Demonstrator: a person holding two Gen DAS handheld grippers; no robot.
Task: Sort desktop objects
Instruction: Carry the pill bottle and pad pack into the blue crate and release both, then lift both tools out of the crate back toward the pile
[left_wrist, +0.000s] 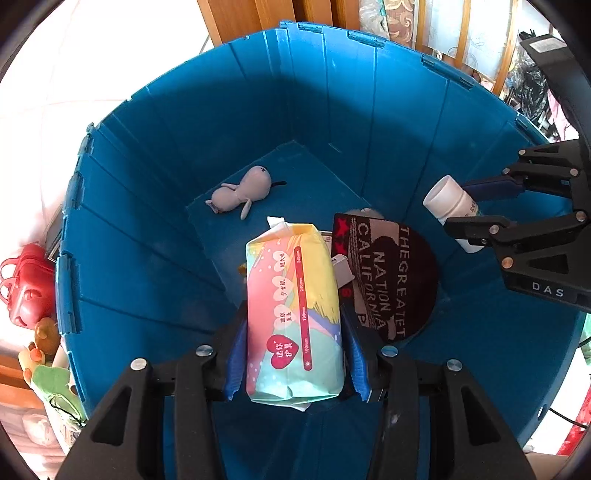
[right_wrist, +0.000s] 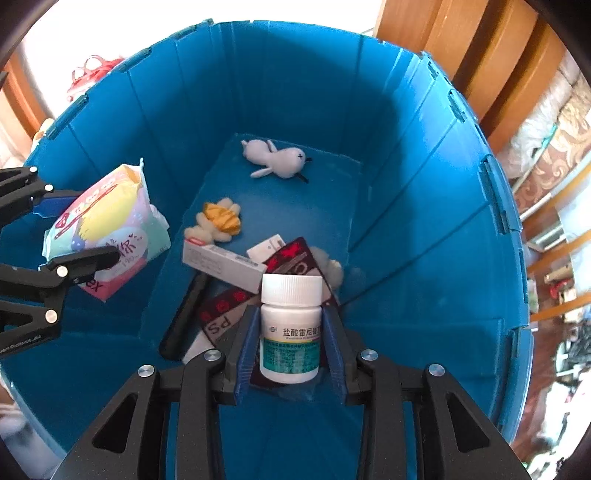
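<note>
Ribbed blue plastic walls of a deep bin (left_wrist: 177, 155) fill both views, a grey plush toy (left_wrist: 240, 194) lying on its floor. Over it, the left hand-held gripper (left_wrist: 295, 354) clamps a soft, glossy pastel packet (left_wrist: 293, 314) with heart labels. The right hand-held gripper (right_wrist: 290, 339) grips a white screw-cap pill bottle (right_wrist: 290, 325) with Chinese print, above a dark mat (left_wrist: 384, 273) reading "THE GREATEST NATION CALIFORNIA".

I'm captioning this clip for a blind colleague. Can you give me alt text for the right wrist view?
The right gripper holds a white pill bottle between its blue fingers over a deep blue bin. At left, the left gripper holds a pastel soft pack. On the bin floor lie a grey plush toy, a yellow plush and a small carton.
</note>
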